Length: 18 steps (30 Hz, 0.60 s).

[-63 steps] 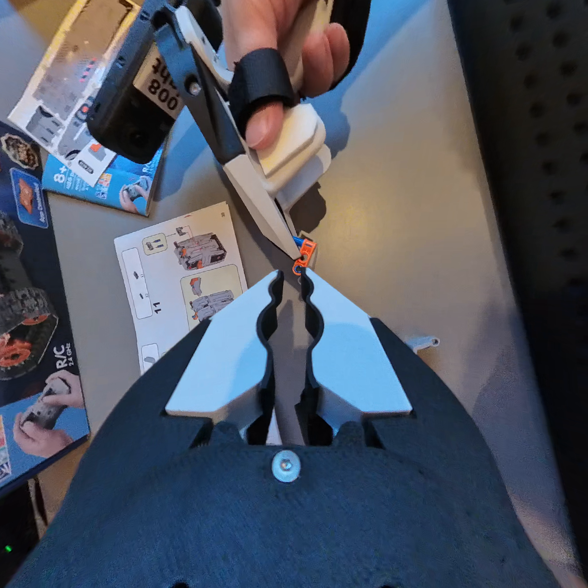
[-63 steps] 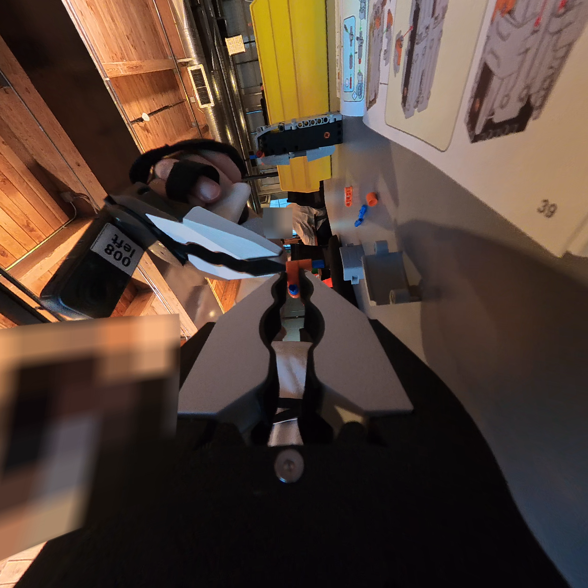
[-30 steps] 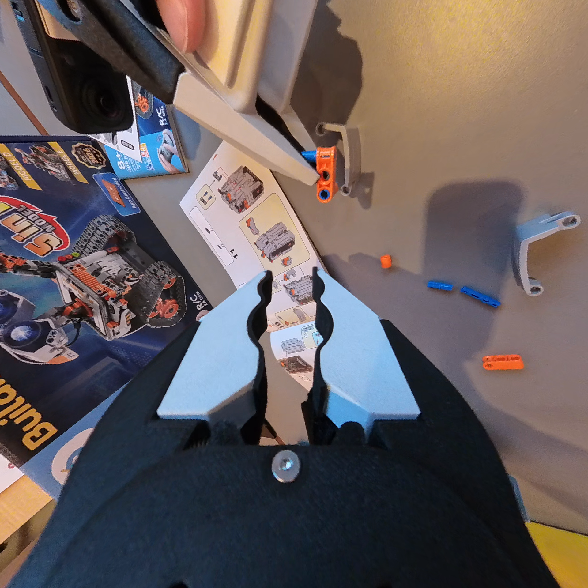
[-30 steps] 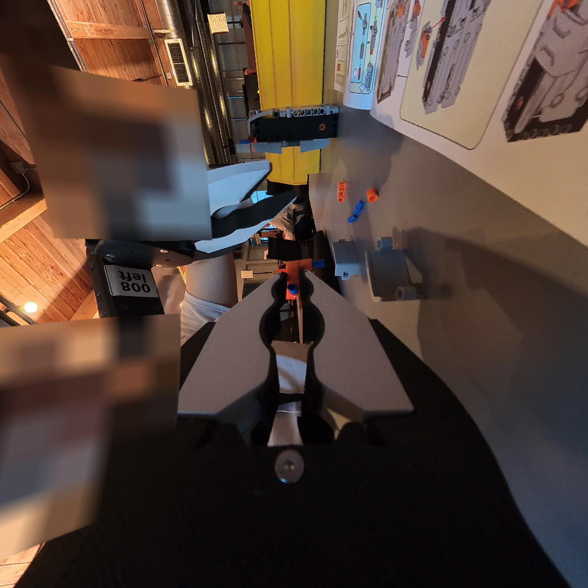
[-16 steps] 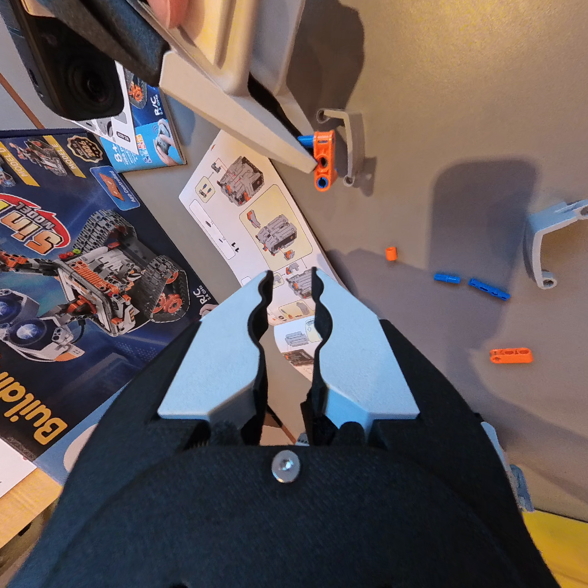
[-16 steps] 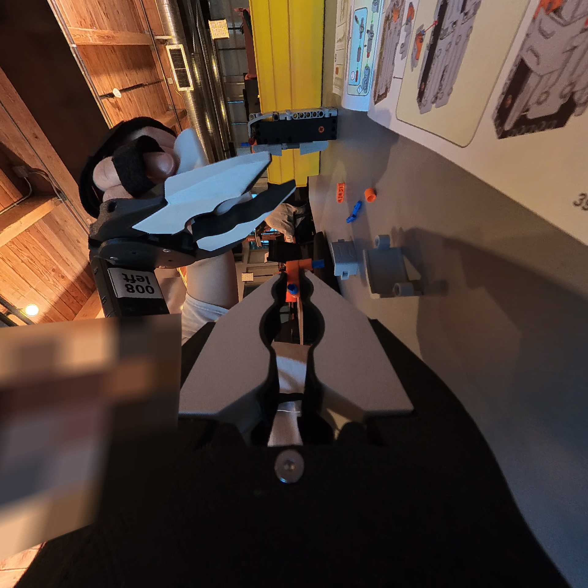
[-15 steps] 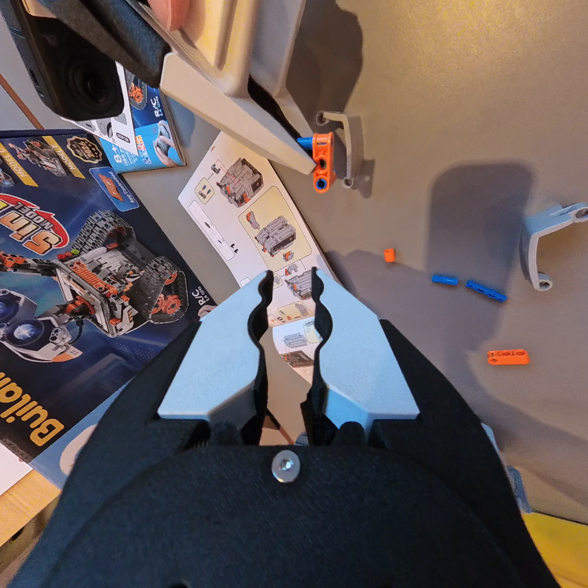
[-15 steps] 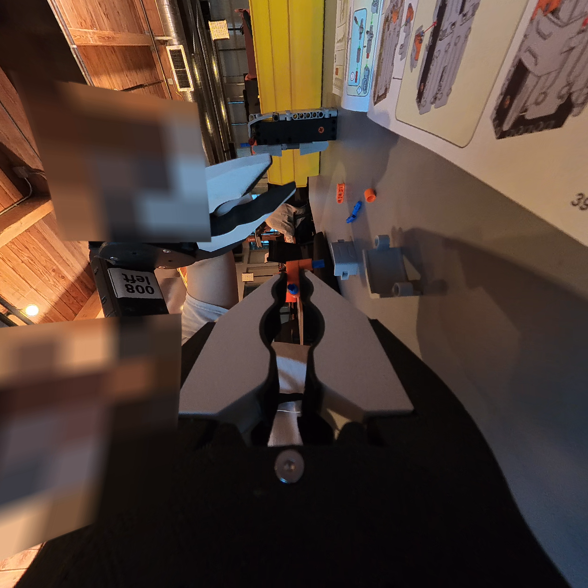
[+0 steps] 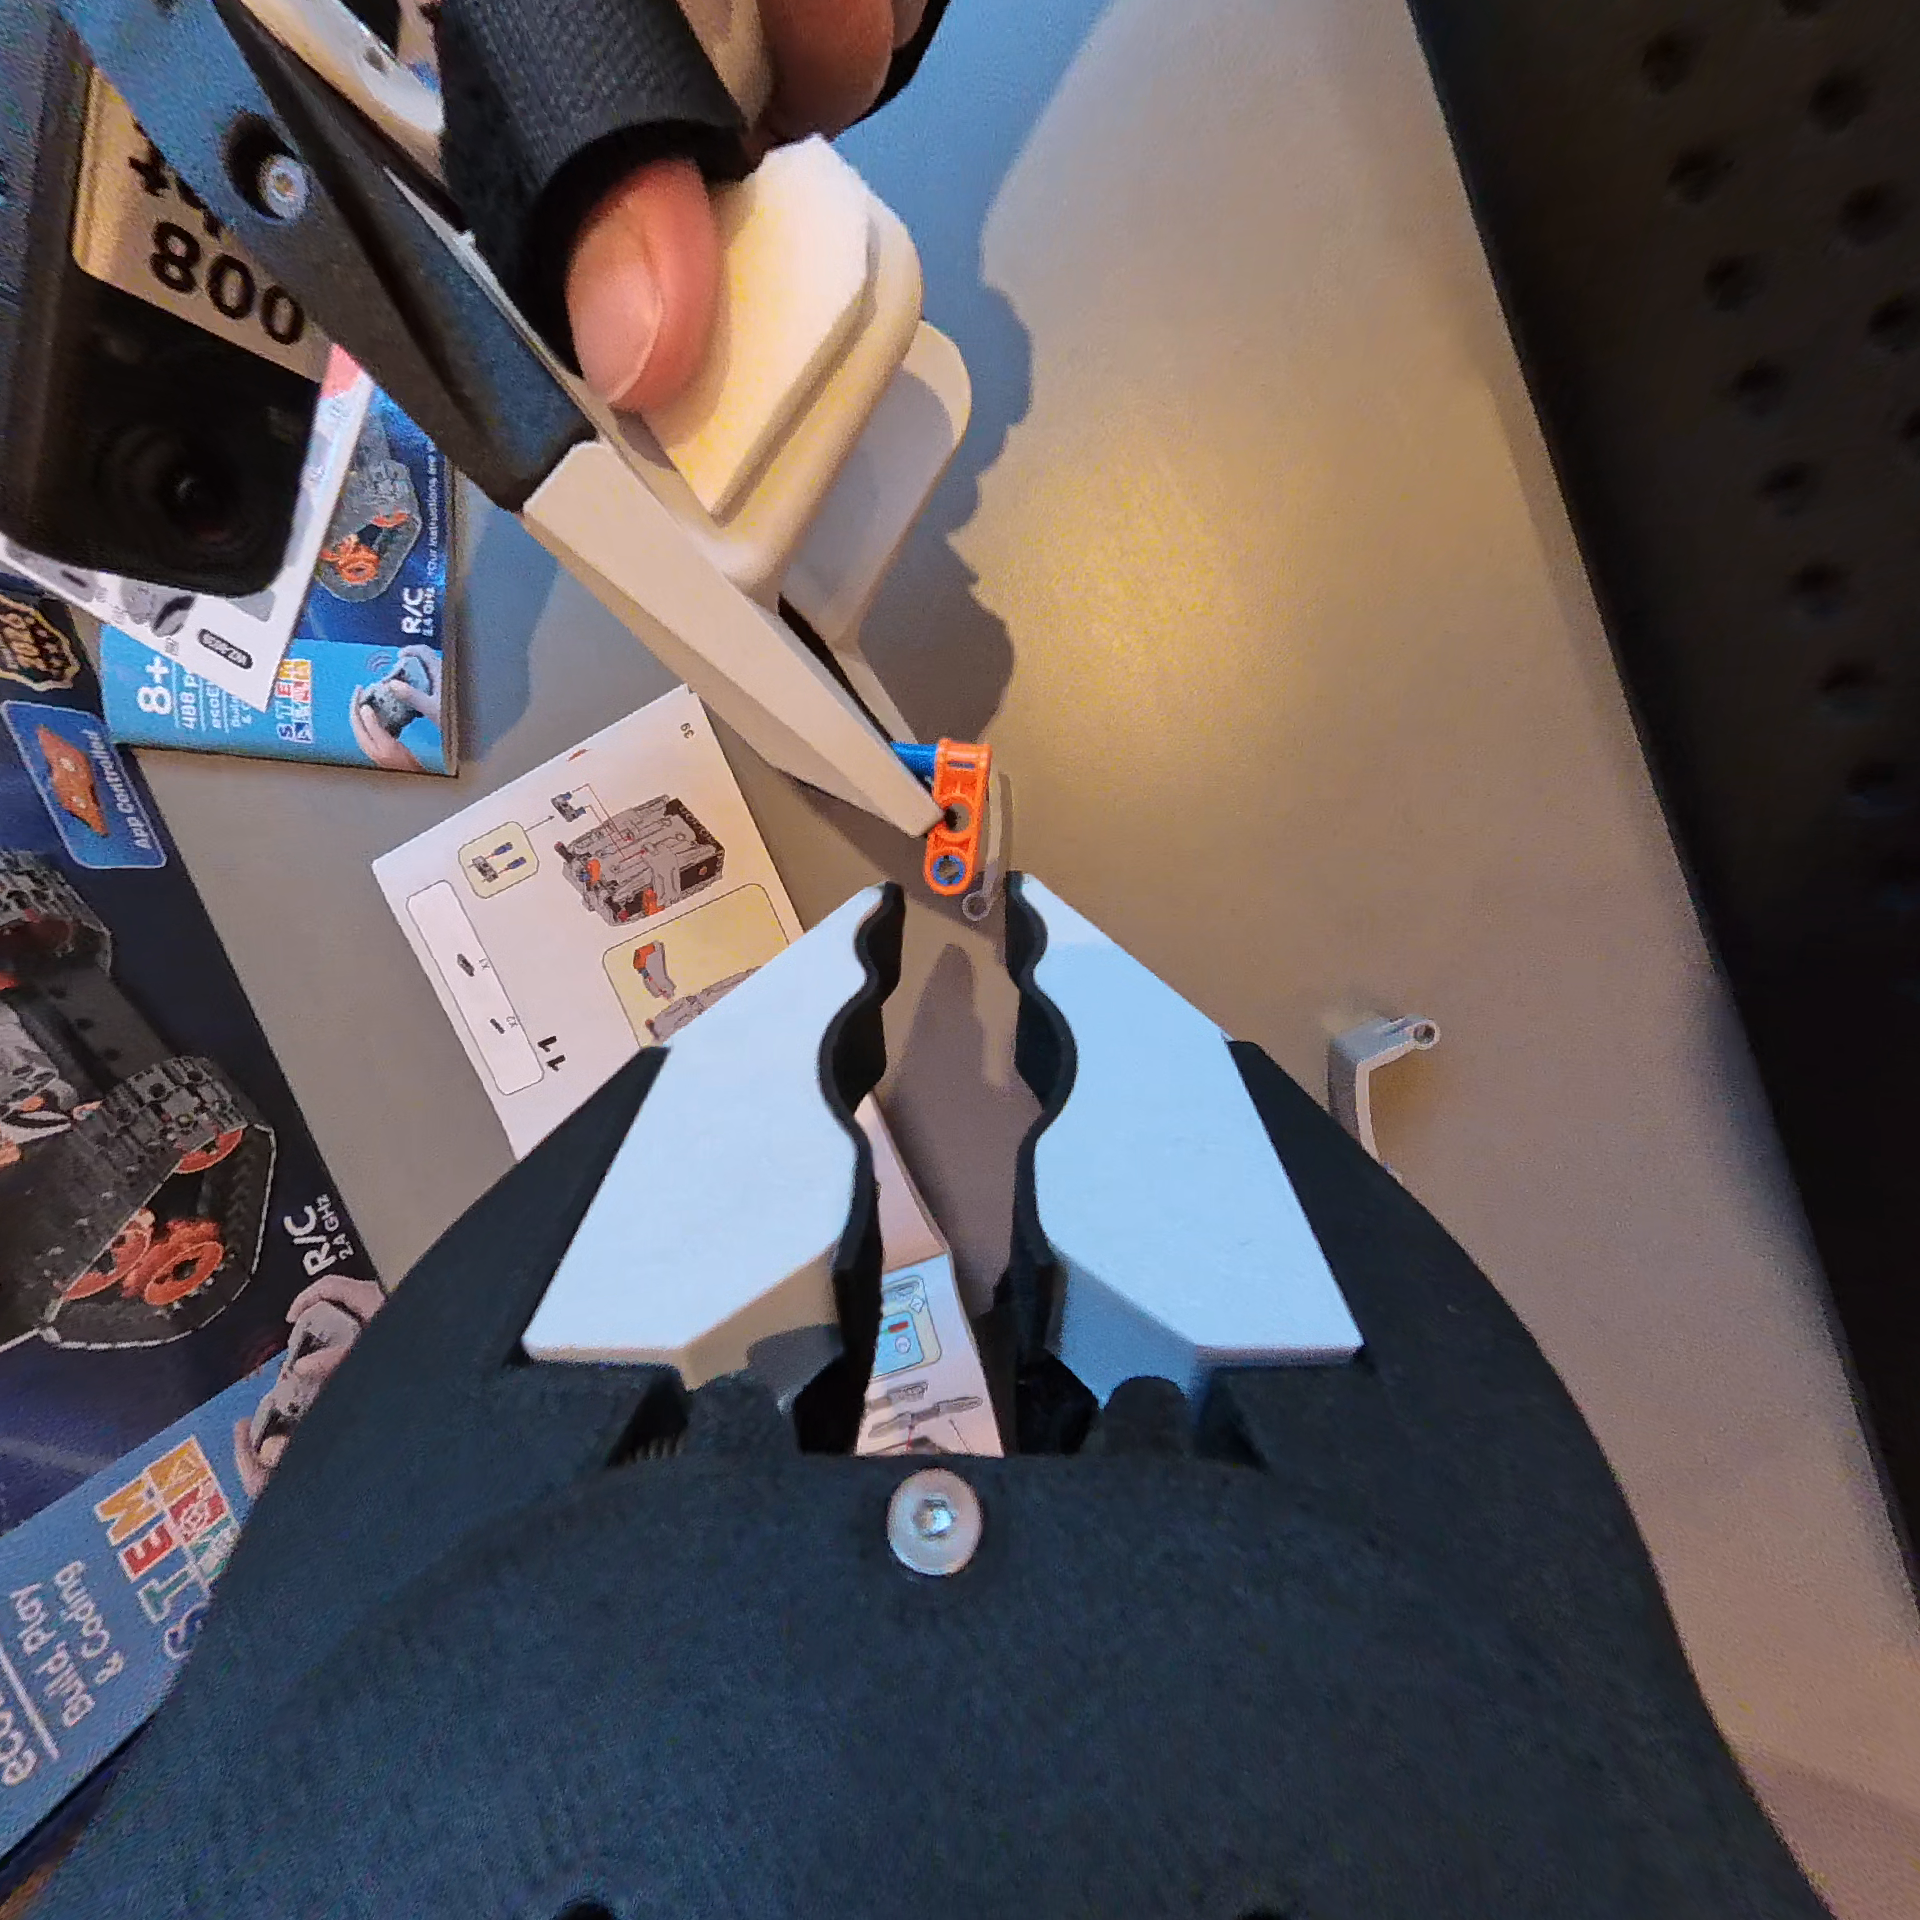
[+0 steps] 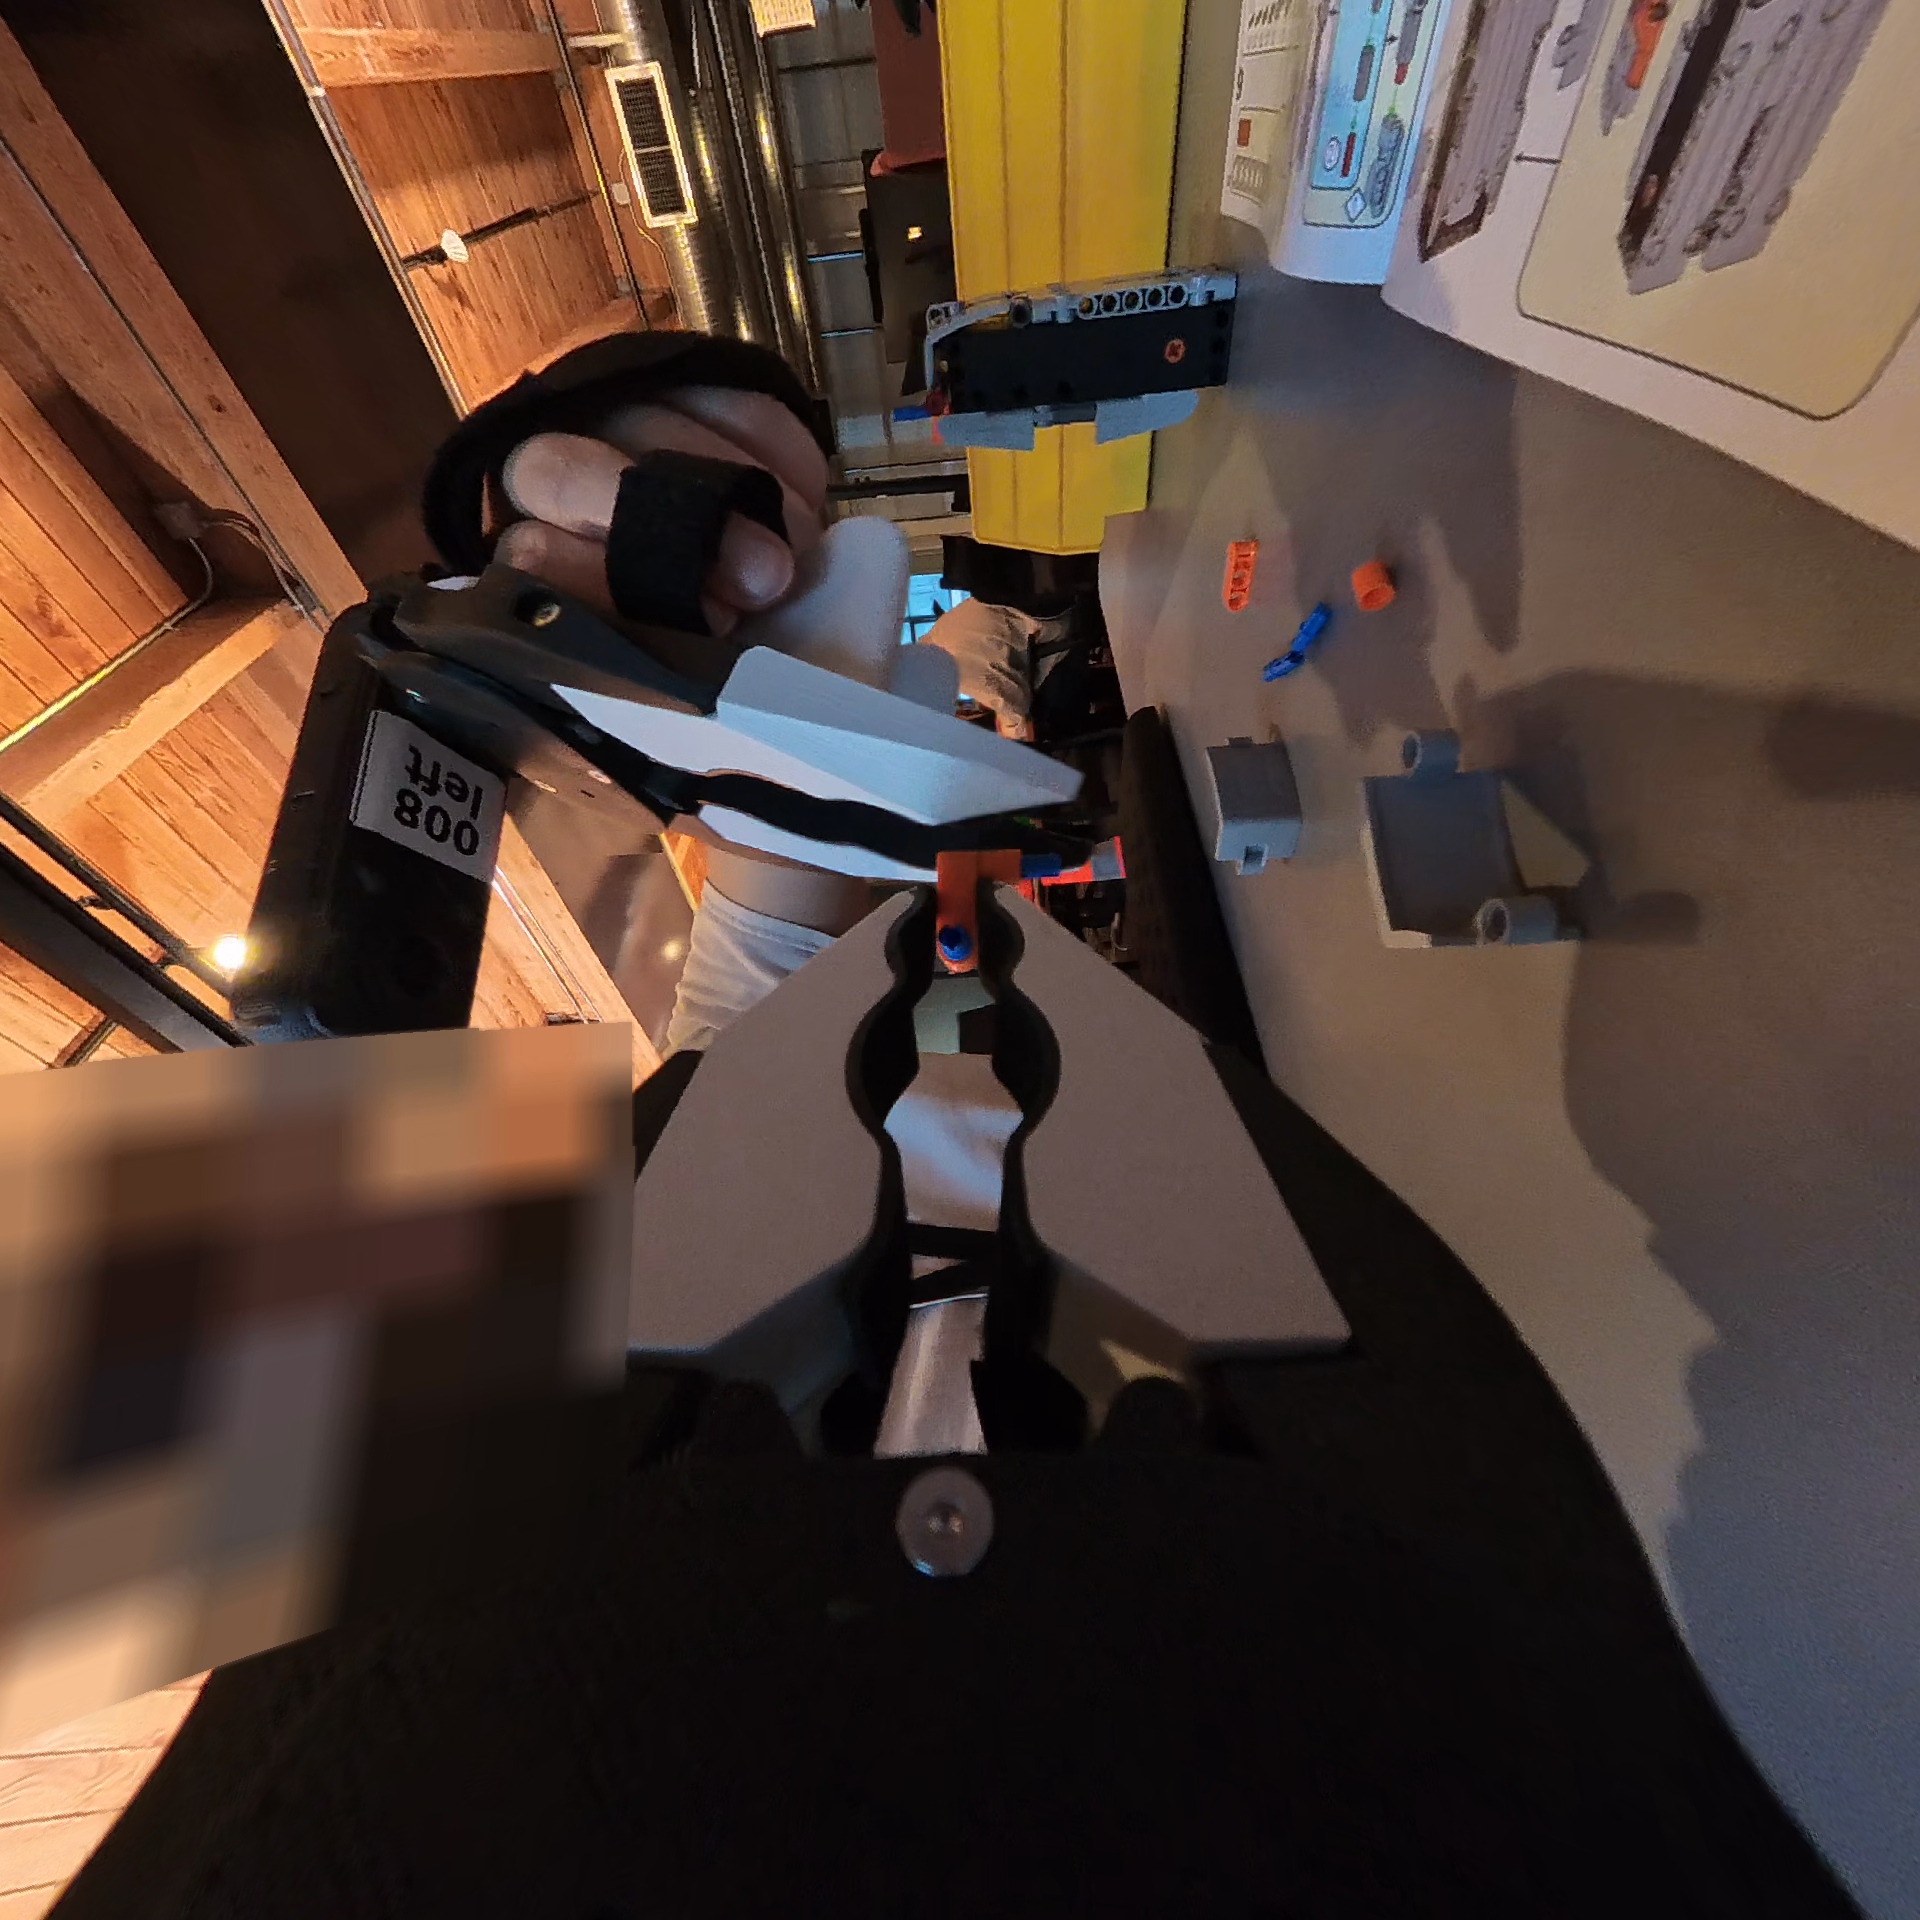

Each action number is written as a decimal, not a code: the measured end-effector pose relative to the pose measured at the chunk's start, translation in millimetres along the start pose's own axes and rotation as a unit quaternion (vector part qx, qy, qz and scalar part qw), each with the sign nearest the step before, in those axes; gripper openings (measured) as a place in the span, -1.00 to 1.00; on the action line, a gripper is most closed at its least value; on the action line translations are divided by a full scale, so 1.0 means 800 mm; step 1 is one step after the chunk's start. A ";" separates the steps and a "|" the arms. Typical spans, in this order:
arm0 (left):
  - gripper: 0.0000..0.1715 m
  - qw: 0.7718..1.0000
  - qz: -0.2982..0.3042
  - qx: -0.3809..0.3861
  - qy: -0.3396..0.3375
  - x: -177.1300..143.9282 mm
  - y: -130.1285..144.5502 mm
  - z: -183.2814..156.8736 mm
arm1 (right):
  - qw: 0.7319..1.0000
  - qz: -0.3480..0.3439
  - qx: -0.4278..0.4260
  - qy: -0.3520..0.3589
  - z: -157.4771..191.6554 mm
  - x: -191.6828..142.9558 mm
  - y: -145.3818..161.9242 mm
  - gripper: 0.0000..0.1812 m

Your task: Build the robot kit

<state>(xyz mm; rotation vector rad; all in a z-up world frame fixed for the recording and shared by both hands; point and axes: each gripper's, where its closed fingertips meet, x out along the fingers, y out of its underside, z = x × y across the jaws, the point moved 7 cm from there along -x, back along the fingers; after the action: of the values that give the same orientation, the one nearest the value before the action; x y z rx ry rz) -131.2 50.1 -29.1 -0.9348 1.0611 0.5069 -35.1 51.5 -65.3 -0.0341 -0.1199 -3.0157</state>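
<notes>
**A:** What has your right gripper (image 10: 956, 914) got?

**B:** Its jaws are pinched shut on a small orange connector (image 9: 958, 816) with a blue pin (image 9: 914, 753) sticking out of one side. You hold it in the air above the grey surface (image 9: 1299, 623).

**A:** And your left gripper (image 9: 951, 891)?

**B:** Its jaws stand a little apart and grip nothing. The tips sit just beside the connector's lower end. I cannot tell whether they touch it.

**A:** What lies around you?

**B:** An instruction sheet (image 9: 582, 914) is under your left gripper, with a dark toy box (image 9: 125, 1091) beside it. A curved grey piece (image 9: 1361, 1081) lies off to the right. The right wrist view shows loose orange and blue bits (image 10: 1371, 584) and a partly built black model (image 10: 1091, 358) farther off.
</notes>
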 end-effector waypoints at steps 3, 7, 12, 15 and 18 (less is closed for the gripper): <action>-0.79 1.000 -0.011 -0.006 0.007 0.001 -0.003 0.000 | 1.000 -0.014 -0.005 0.016 -0.002 -0.003 -0.001 -0.94; -0.89 0.999 -0.034 -0.020 0.006 -0.001 -0.007 0.003 | 1.000 -0.014 0.001 0.016 -0.004 -0.007 -0.001 -0.94; -0.90 0.999 -0.033 -0.021 0.001 0.004 -0.008 0.002 | 1.000 -0.009 0.004 0.016 -0.006 -0.004 0.000 -0.94; -0.93 0.999 -0.029 -0.032 0.007 0.005 -0.008 0.001 | 1.000 -0.010 0.005 0.015 -0.007 -0.004 0.000 -0.94; -0.94 0.999 -0.026 -0.046 0.007 0.005 -0.007 0.002 | 1.000 -0.015 -0.007 0.015 -0.006 -0.004 -0.001 -0.95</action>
<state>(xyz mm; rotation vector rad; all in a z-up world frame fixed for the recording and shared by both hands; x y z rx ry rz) -124.3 48.5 -29.8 -1.0458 1.0306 0.5090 -31.8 52.2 -70.5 0.0119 -0.0966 -3.0451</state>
